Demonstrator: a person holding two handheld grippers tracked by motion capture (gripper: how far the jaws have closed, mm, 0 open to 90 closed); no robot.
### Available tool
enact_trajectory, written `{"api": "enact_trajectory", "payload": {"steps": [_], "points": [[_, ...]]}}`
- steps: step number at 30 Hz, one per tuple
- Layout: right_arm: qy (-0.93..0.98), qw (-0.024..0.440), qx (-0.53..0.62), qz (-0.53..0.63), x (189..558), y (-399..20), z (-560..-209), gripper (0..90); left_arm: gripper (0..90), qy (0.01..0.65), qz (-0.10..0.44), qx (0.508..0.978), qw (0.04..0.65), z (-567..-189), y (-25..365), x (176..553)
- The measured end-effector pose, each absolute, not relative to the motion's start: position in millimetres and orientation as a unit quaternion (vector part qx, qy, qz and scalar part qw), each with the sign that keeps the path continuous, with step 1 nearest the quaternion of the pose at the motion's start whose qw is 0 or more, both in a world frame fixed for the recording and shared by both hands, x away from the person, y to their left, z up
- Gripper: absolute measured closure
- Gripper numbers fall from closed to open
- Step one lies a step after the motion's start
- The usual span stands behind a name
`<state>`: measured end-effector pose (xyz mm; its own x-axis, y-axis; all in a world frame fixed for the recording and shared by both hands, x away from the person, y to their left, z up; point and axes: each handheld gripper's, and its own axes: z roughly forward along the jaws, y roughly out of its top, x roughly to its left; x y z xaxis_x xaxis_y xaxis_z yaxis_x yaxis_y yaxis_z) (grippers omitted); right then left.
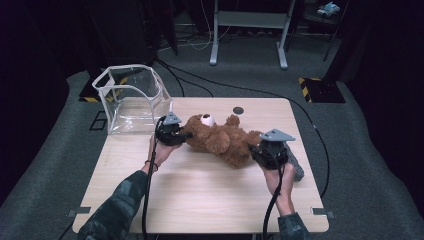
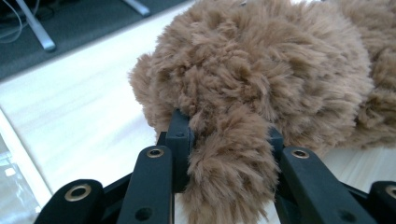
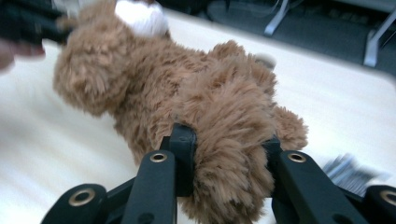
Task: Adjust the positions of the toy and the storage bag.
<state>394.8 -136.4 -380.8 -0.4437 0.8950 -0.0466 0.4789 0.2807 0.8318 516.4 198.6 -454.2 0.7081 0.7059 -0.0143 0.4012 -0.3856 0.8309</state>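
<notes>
Across the middle of the high view, the fluffy brown plush teddy bear [image 1: 220, 137] lies on its back on the pale wooden table [image 1: 200, 195], its long axis running from centre-left, where the head with its white muzzle sits, down toward centre-right, where the legs end. That slant is what the coming move seems to turn on: the clear plastic open-topped box with white edging [image 1: 131, 97] stands at the upper left corner of the table, just beyond the bear's head, so the head end is the nearer one and the left hand's side leads toward it. At the head end, the left gripper [image 1: 172, 134] comes in from the left of the frame; in the left gripper view its black jaws stand partly closed on a tuft of brown fur, apparently an ear or a paw, with the pile bulging out between the pads [image 2: 180, 135]. At the foot end, the right gripper [image 1: 267, 150] meets the bear from the lower right; in the right gripper view its jaws are likewise partly closed and squeeze a furry limb, probably a leg. Each gripper thus has hold of one end, and the bear spans the gap between them. Beside the right hand, a small grey object [image 1: 296, 167] lies on the table, too blurred to identify.
</notes>
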Motion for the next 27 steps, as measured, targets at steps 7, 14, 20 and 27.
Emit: {"api": "enact_trajectory", "payload": {"steps": [7,14,20,27], "points": [[0.757,0.226,0.469,0.395,398,-136,-414,66.8,52.8,0.372,0.153,0.806,0.434,-474,205,518],[0.759,0.221,0.470,0.391,399,-137,-415,65.6,28.0,0.401,0.143,0.780,0.459,-455,217,501],[0.759,0.219,0.474,0.389,399,-136,-415,65.2,20.7,0.360,0.164,0.792,0.466,-434,197,470],[0.759,0.213,0.481,0.383,401,-137,-417,64.9,17.5,0.297,0.156,0.815,0.473,-427,139,439]]}}
